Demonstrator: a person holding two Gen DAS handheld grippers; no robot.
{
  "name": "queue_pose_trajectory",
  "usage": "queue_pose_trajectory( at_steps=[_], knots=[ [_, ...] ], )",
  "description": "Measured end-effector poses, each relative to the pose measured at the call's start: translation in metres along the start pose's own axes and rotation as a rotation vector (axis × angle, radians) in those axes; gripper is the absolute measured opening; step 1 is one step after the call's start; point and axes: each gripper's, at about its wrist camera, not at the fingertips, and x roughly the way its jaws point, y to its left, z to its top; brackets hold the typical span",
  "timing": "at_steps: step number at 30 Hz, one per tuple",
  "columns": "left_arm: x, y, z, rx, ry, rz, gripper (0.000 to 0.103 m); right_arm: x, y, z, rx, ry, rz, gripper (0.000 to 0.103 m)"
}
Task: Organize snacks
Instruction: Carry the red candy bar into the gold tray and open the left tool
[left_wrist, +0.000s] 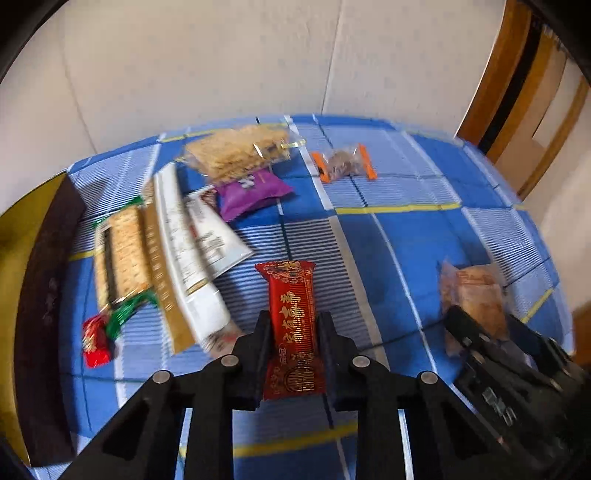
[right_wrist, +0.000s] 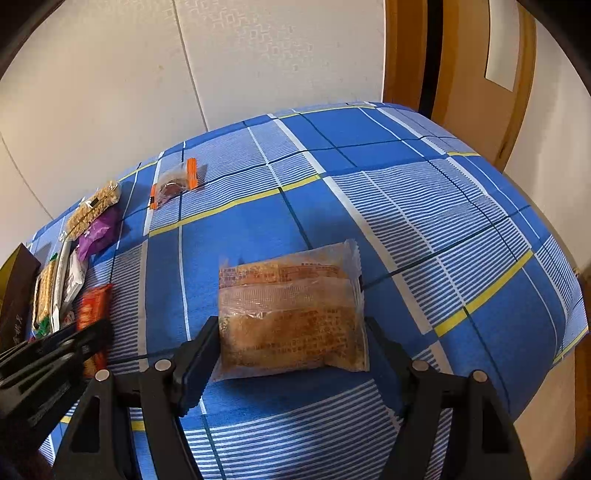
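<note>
Snacks: your left gripper (left_wrist: 293, 334) jaws clamp one red packet (left_wrist: 293, 325); your right gripper (right_wrist: 290, 345) jaws grip one clear-wrapped pastry (right_wrist: 290, 314).

A blue checked cloth (right_wrist: 406, 206) with white and yellow lines covers the surface. On it, along the left side, lie a cracker pack (left_wrist: 123, 254), a white pouch (left_wrist: 177, 243), a purple packet (left_wrist: 251, 194), a bag of noodles (left_wrist: 236, 153) and a small red candy (left_wrist: 95, 341). An orange-ended sweet (left_wrist: 343, 162) lies apart, farther back.
</note>
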Motion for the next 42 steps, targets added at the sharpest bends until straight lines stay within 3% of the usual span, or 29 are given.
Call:
queue_pose_trajectory(
  at_steps=[7, 13, 22, 29, 34, 42],
  knots=[
    [-0.037, 0.026, -0.023, 0.0, -0.071, -0.062, 0.025, -0.001, 0.0, -0.003, -0.048, -0.014, 0.005, 0.075],
    [-0.065, 0.074, -0.036, -0.055, -0.116, -0.1, 0.025, -0.001, 0.002, -0.003, -0.022, -0.021, -0.022, 0.075],
    [-0.093, 0.163, -0.044, -0.107, -0.184, -0.061, 0.025, -0.002, 0.003, -0.005, 0.023, -0.045, -0.035, 0.071],
    [-0.089, 0.215, -0.041, -0.113, -0.208, 0.029, 0.025, 0.0, 0.016, -0.002, 0.017, -0.064, -0.035, 0.07],
    [-0.083, 0.253, -0.03, -0.228, -0.174, -0.004, 0.025, 0.003, 0.024, -0.001, 0.017, -0.063, -0.042, 0.069],
    [-0.079, 0.306, -0.002, -0.314, -0.146, 0.046, 0.025, 0.008, 0.042, 0.004, 0.04, -0.051, -0.03, 0.069]
  ],
)
